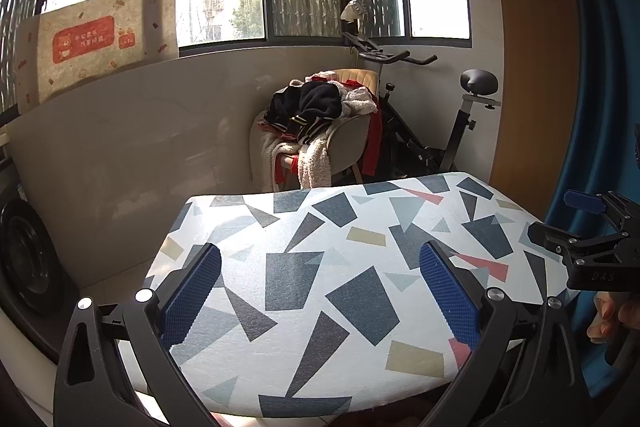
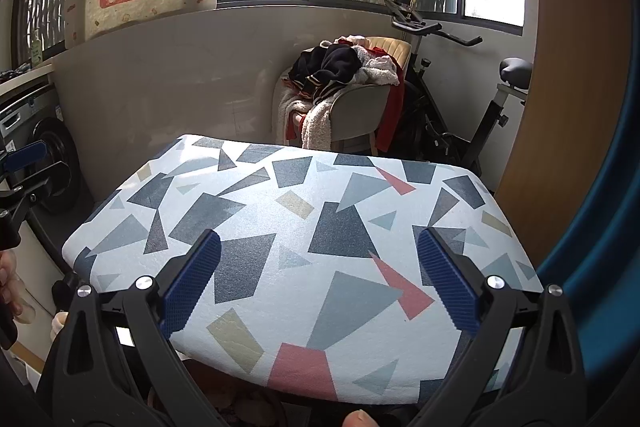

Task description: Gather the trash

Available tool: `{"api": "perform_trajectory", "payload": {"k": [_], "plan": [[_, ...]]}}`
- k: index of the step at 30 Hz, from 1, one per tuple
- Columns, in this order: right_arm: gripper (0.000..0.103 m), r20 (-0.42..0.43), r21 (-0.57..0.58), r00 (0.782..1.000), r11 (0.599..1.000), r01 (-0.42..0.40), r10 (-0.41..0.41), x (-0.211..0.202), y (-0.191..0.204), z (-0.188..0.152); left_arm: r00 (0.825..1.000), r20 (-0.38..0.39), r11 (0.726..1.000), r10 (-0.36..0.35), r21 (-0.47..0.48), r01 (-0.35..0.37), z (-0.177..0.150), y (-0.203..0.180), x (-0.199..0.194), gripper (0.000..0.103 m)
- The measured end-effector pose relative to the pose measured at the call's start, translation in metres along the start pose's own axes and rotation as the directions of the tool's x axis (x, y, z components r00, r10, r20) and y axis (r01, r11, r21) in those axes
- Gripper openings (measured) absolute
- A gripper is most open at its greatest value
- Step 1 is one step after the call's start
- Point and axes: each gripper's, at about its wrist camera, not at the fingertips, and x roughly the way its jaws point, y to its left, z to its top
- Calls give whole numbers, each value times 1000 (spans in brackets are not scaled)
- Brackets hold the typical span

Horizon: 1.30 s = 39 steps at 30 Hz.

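No trash shows in either view. My left gripper (image 1: 320, 287) is open and empty, its blue pads (image 1: 192, 295) spread wide above a padded surface with a geometric print (image 1: 320, 227). My right gripper (image 2: 320, 283) is also open and empty over the same patterned surface (image 2: 300, 211). The right gripper shows at the right edge of the left wrist view (image 1: 592, 239). The left gripper shows at the left edge of the right wrist view (image 2: 20, 179).
A chair piled with clothes (image 1: 320, 123) stands behind the patterned surface, with an exercise bike (image 1: 440, 115) beside it. A washing machine (image 2: 44, 163) is at left. A mat (image 1: 100, 39) leans against the window. A wooden panel (image 1: 532, 67) and blue curtain (image 1: 600, 107) are at right.
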Motion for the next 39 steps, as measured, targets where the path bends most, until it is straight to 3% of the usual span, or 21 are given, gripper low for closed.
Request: {"api": "perform_trajectory", "payload": {"k": [29, 39], "plan": [[97, -5, 8, 1000, 1000, -2, 3, 0, 0, -7, 1000, -4, 1000, 0, -13, 0, -5, -2, 0, 97], [97, -14, 5, 1000, 1000, 0, 0, 3, 0, -12, 1000, -11, 1000, 30, 3, -29, -8, -1, 2, 97]]}}
